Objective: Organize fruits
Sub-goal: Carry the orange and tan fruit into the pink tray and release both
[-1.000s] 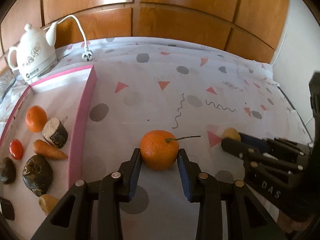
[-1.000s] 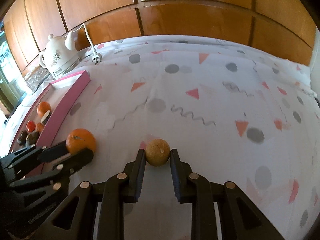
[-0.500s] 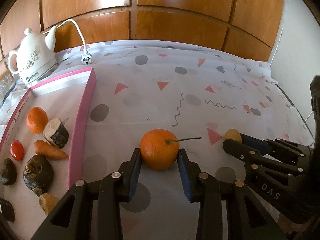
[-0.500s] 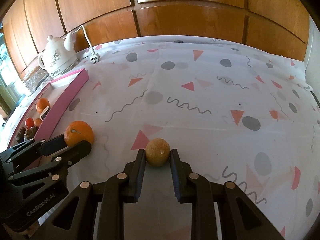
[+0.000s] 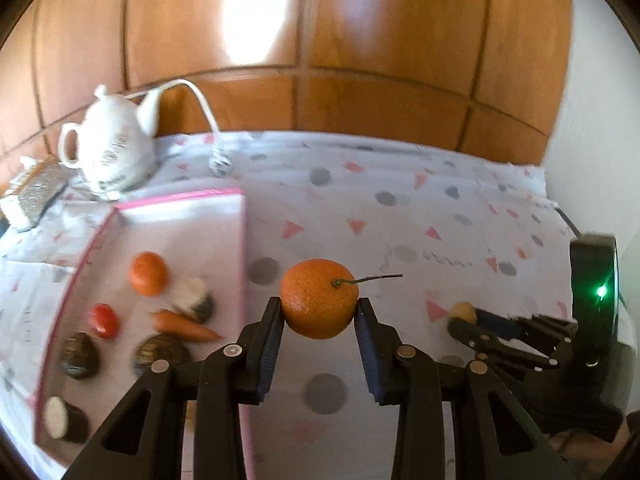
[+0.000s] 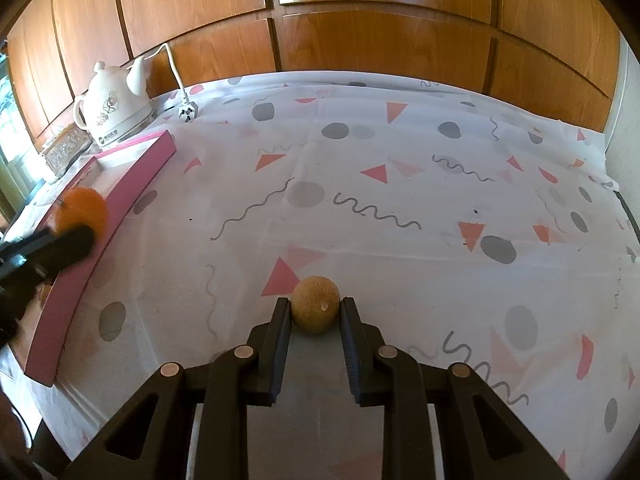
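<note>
On our left sits the pink tray [image 5: 240, 240] holding an orange [image 5: 148, 273], beside it our left gripper [image 5: 319, 312] pinches a stemmed tangerine [image 5: 319, 304] above the tablecloth [image 6: 400, 200], and our right gripper [image 6: 314, 312] clamps a small brown fruit [image 6: 315, 304].

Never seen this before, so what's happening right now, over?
Left hand-held gripper shut on orange. Right hand-held gripper shut on tan fruit. Pink tray left of orange; nothing between.
</note>
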`<state>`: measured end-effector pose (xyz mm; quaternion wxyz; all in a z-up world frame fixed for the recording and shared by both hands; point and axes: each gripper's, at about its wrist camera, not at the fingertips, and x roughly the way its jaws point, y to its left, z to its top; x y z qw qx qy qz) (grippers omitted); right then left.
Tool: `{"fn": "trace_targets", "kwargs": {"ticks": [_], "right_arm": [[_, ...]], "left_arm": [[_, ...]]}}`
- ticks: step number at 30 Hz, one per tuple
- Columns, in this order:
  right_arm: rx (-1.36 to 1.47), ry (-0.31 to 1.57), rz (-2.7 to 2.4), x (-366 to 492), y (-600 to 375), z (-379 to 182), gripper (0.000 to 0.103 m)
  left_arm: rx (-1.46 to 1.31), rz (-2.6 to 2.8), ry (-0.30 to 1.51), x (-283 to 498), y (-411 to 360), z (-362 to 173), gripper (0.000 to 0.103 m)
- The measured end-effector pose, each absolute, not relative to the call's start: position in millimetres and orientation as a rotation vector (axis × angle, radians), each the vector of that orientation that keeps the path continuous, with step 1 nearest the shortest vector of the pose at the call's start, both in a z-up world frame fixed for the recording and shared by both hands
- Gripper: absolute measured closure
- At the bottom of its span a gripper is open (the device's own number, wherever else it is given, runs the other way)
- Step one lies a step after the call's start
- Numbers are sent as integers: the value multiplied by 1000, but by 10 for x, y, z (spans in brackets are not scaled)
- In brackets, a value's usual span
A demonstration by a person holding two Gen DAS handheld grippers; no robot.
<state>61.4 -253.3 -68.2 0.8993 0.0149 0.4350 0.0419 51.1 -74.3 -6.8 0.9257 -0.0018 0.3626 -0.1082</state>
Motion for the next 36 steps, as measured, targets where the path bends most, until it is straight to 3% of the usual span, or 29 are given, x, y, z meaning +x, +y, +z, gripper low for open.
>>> {"fn": "trace_targets", "kwargs": {"ticks": [16, 20, 36], "right_arm": [[-19, 905, 60, 637, -2473, -681, 78], [-23, 909, 55, 648, -2462, -676, 78], [-21, 871, 178, 712, -2077, -421, 79]], "left_arm": [[-135, 86, 762, 559, 427, -114, 65], [-155, 131, 752, 536, 569, -147, 56], [-167, 151, 712, 355, 666, -12, 43]]}}
